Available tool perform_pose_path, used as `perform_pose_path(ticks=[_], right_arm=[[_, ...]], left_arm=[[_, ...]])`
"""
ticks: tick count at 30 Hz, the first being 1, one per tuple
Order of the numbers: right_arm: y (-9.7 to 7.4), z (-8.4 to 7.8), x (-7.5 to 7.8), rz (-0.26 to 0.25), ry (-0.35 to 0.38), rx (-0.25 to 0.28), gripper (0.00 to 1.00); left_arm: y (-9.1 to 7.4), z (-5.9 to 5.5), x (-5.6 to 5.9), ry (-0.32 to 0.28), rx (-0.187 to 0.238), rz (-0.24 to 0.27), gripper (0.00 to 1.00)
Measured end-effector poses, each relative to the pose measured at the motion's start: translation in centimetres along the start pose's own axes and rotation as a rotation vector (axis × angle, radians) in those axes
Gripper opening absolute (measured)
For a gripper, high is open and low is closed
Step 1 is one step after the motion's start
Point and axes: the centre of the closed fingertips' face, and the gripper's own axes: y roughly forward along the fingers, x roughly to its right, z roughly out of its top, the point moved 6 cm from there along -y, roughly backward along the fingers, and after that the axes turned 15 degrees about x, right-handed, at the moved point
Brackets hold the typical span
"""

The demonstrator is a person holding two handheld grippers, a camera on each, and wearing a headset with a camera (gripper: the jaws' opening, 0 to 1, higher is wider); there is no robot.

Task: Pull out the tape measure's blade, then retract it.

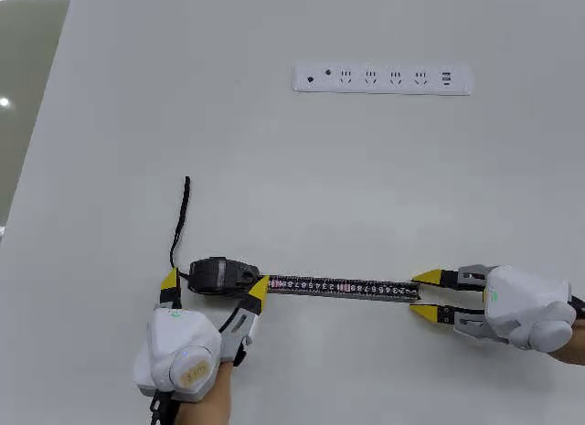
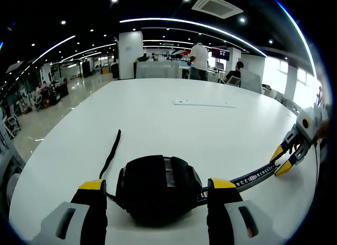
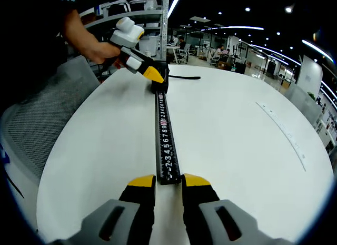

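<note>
Tape measure case [image 1: 219, 275] sits on the white table [image 1: 366, 187], black, squat and hard-shelled. It's prob. dense for its size but rigid, so the flat sides are the place to clamp it. From the case the blade [image 1: 343, 287] runs out flat along the table toward the right gripper [image 1: 422, 294], part-way drawn, numerals up. I'd judge it thin spring steel: stiff enough lying flat, apt to buckle if lifted, sharp-edged, and sprung to snap back toward the case. So take it at the end hook and feed it home slowly.

In the right gripper view the jaws are drawn near together with the blade's far end between them, and it looks pinched by its two edges. The left gripper [image 1: 214, 284] straddles the case, jaws spread wide and close to each flank. Whether they actually press it I can't tell; a sliver of gap seems to show in the left gripper view.

A black wrist strap [image 1: 180, 219] trails away from the case's rear. Well beyond the case lies a white power strip [image 1: 382, 79]. The table looks smooth and prob. slick, so an unheld case would slide. Past it is an open office with ceiling lights, desks and people, far off.
</note>
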Motion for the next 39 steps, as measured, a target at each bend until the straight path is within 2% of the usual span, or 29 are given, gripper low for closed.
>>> perform_pose_path(ticks=[10, 18, 23, 24, 33, 34, 39], right_arm=[[0.3, -0.01, 0.33, 0.012, 0.002, 0.006, 0.14], [0.24, 0.01, 0.29, 0.033, 0.002, -0.003, 0.13], [0.25, -0.05, 0.28, 0.033, 0.002, -0.004, 0.13], [0.25, -0.02, 0.28, 0.034, 0.001, -0.005, 0.13], [0.19, -0.02, 0.25, 0.035, 0.003, -0.008, 0.12], [0.18, -0.01, 0.22, 0.037, 0.001, -0.01, 0.12], [0.12, 0.02, 0.17, 0.039, -0.003, -0.017, 0.12]], left_arm=[[0.25, -0.16, -0.04, -0.001, -0.01, -0.002, 0.72], [0.53, -0.44, -0.17, -0.015, -0.022, 0.025, 0.7], [0.67, -0.77, 0.07, -0.022, -0.035, 0.025, 0.68], [0.7, -0.8, 0.29, -0.03, -0.036, 0.012, 0.66], [0.67, -0.8, 0.19, 0.004, -0.053, 0.025, 0.63], [0.73, -0.74, 0.15, 0.007, -0.065, 0.025, 0.63], [0.59, -0.79, 0.0, 0.01, -0.074, 0.011, 0.61]])
